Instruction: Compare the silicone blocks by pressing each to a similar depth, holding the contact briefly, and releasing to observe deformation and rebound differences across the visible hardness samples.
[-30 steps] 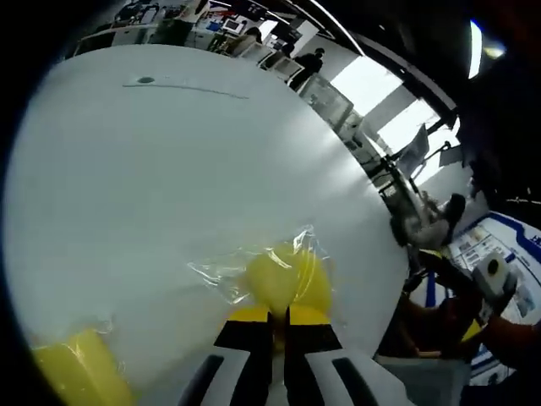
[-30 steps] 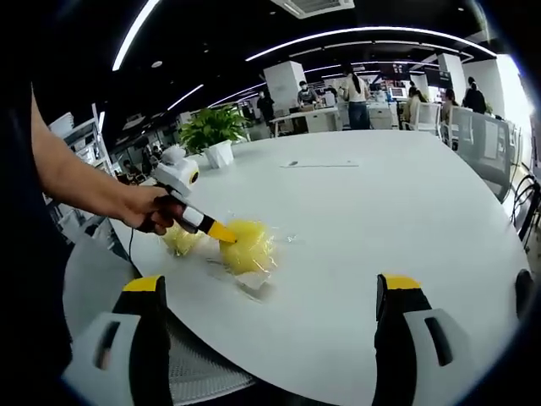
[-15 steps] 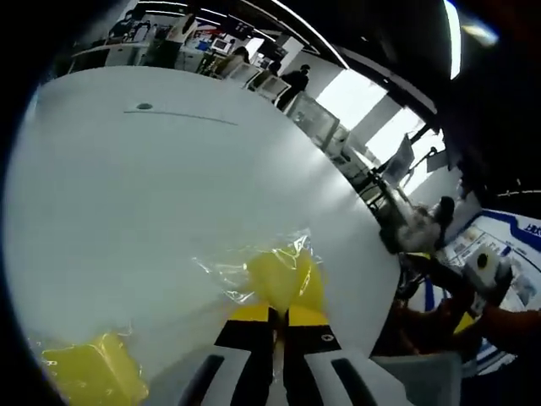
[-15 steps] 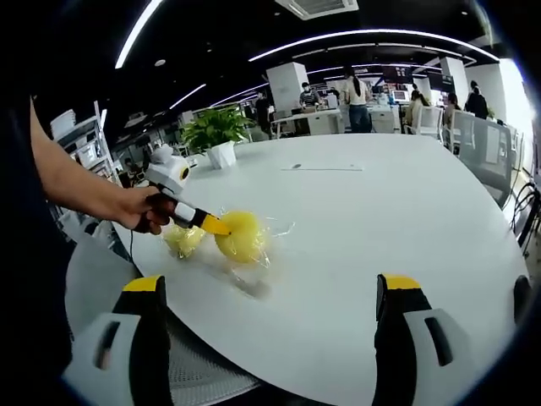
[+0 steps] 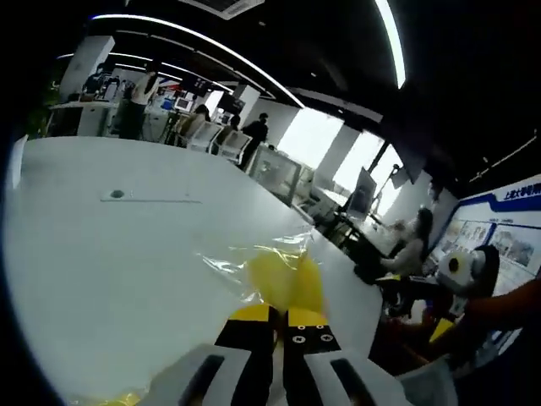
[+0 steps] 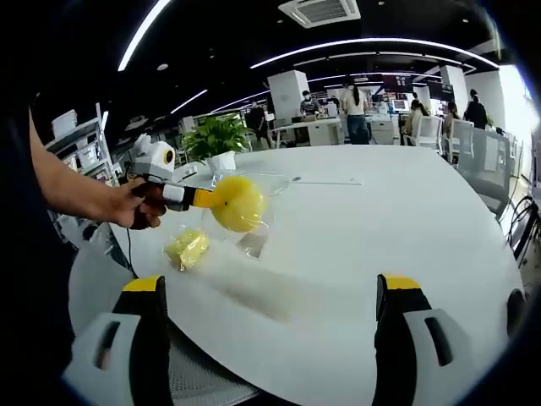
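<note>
Your left gripper (image 6: 203, 198) pinches the yellow round silicone block in clear plastic wrap (image 6: 237, 203), raised at its twelve o'clock. Your right gripper (image 6: 270, 296): jaws spread.

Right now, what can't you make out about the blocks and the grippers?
- Held block: wrapped in a clear bag, so surface dents can't be read. In the left gripper view the left gripper covers its near side.
- Second block: small in the right gripper view; cut off by the bottom edge in the left gripper view.
- Right gripper: its open jaws are cut off at the bottom edge.
</note>
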A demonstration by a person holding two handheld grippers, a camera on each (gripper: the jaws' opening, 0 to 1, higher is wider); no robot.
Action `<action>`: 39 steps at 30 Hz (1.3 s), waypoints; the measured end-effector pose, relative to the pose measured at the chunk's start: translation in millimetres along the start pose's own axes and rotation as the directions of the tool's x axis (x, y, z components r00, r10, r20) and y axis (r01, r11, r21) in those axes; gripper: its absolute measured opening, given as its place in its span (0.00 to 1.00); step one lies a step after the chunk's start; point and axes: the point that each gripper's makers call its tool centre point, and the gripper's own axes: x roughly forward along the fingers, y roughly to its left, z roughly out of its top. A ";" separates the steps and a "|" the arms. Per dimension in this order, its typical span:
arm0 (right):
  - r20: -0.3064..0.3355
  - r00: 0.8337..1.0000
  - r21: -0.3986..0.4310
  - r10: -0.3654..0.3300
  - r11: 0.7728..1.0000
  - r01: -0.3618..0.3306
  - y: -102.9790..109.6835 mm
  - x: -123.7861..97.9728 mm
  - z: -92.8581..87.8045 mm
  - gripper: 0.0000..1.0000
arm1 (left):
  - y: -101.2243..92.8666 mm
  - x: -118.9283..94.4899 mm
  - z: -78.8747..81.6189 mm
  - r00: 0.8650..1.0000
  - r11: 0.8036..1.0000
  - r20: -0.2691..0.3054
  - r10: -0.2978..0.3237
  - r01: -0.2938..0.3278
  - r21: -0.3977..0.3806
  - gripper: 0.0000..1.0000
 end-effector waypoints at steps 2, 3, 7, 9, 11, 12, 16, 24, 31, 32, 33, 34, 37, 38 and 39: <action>0.028 1.000 0.004 0.003 1.000 -0.003 0.8 -0.8 13.6 0.96 | -6.2 -3.2 8.0 1.000 1.000 0.023 -0.020 0.020 0.006 0.00; 0.044 0.999 0.005 0.006 1.000 -0.007 1.3 -1.0 21.8 0.96 | -9.0 -4.9 11.9 0.999 1.000 0.033 -0.026 0.026 0.012 0.00; 0.078 0.997 -0.006 0.026 1.000 -0.026 5.4 0.0 47.2 0.96 | -23.1 -15.0 32.8 0.995 0.998 0.078 -0.055 0.051 0.048 0.00; 0.083 0.995 -0.027 0.057 0.998 -0.055 12.4 0.9 61.5 0.96 | -30.4 -20.1 44.2 0.993 0.996 0.102 -0.065 0.058 0.073 0.00; 0.099 0.991 -0.055 0.086 0.995 -0.081 20.5 1.5 78.3 0.96 | -35.8 -24.4 53.8 0.989 0.993 0.124 -0.078 0.067 0.092 0.00; 0.105 0.990 -0.064 0.096 0.994 -0.090 24.3 1.5 87.2 0.96 | -39.1 -27.2 60.3 0.987 0.991 0.139 -0.085 0.069 0.110 0.00; 0.146 0.982 -0.083 0.117 0.991 -0.106 29.6 3.1 114.6 0.96 | -49.1 -36.2 74.3 0.983 0.986 0.159 -0.092 0.068 0.151 0.00; 0.197 0.964 -0.110 0.181 0.981 -0.162 44.5 11.0 164.4 0.96 | -64.7 -55.3 88.7 0.975 0.978 0.190 -0.117 0.080 0.193 0.00; 0.174 0.936 -0.112 0.306 0.951 -0.290 72.9 26.6 185.2 0.71 | -68.7 -71.9 92.5 0.970 0.978 0.207 -0.123 0.083 0.193 0.00; 0.157 0.929 -0.094 0.335 0.942 -0.324 80.4 31.3 184.2 0.71 | -68.9 -73.4 92.6 0.970 0.978 0.206 -0.128 0.089 0.188 0.00; 0.152 0.923 -0.085 0.353 0.935 -0.344 84.8 34.5 184.4 0.72 | -70.3 -76.2 92.4 0.969 0.978 0.206 -0.135 0.097 0.184 0.00; 0.141 0.917 -0.067 0.374 0.928 -0.368 89.8 37.0 182.6 0.70 | -71.0 -77.8 92.3 0.969 0.978 0.205 -0.140 0.103 0.182 0.00; 0.109 0.907 -0.054 0.407 0.914 -0.403 99.7 43.0 178.5 0.52 | -73.4 -84.3 92.2 0.968 0.977 0.205 -0.143 0.105 0.183 0.00; 0.114 0.901 -0.062 0.418 0.908 -0.413 105.0 45.3 179.7 0.53 | -74.1 -87.4 92.5 0.968 0.977 0.205 -0.145 0.107 0.186 0.00; 0.113 0.899 -0.067 0.424 0.906 -0.419 109.8 49.3 180.2 0.55 | -74.3 -89.2 92.8 0.968 0.976 0.206 -0.145 0.107 0.188 0.00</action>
